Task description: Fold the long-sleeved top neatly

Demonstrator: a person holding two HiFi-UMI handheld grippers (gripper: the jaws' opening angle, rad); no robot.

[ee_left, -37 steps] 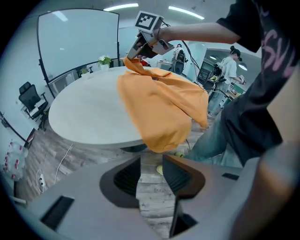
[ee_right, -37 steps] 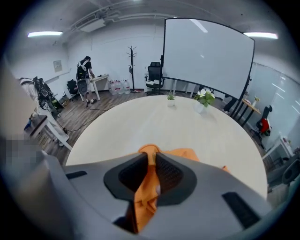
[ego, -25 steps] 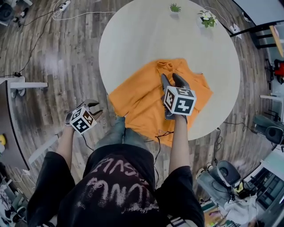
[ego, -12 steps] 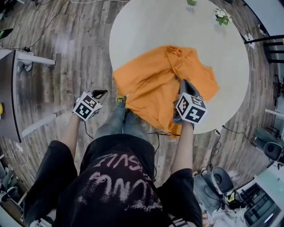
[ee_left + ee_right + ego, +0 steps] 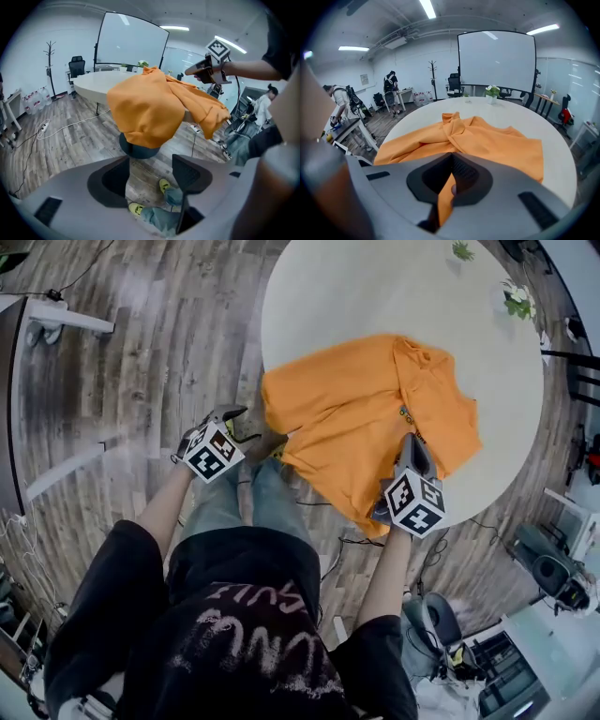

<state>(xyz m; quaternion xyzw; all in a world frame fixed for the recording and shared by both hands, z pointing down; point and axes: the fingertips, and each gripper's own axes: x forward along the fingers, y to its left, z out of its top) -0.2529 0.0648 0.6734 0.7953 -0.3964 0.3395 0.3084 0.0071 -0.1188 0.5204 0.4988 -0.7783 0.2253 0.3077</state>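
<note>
**Top hangs over the rim, pinched on one side only**

The right gripper (image 5: 411, 441) is closed on a thin fold of the orange top (image 5: 375, 418), with the cloth running down between its jaws. The rest of the top lies spread ahead of it, on the near part of the surface (image 5: 375, 296). The left gripper (image 5: 242, 423) holds nothing. Its jaws have just been opening and now stand wide with only floor and the person's shoes (image 5: 165, 186) between them. The top's draped corner hangs ahead of and above it, apart from the pads.

The main risk, as I judge it, is a slide. Much of the near edge already hangs past the rim, so a pull towards the person by the right gripper alone could drag the whole top to the floor (image 5: 141, 352). The pinch also looks small, so the cloth may slip out under tension. The left gripper might close on two layers or miss the corner, which would leave the fold skewed. A twisted bunch near the collar, well ahead of the right gripper, could get folded in as a lump.

The surface is round, pale and smooth, and two small plants (image 5: 517, 301) stand at its far side. The room is an open office with plank flooring, loose cables, a large screen (image 5: 497, 58), a coat stand (image 5: 434, 75) and people (image 5: 391, 89) working far off to the right gripper's left.
</note>
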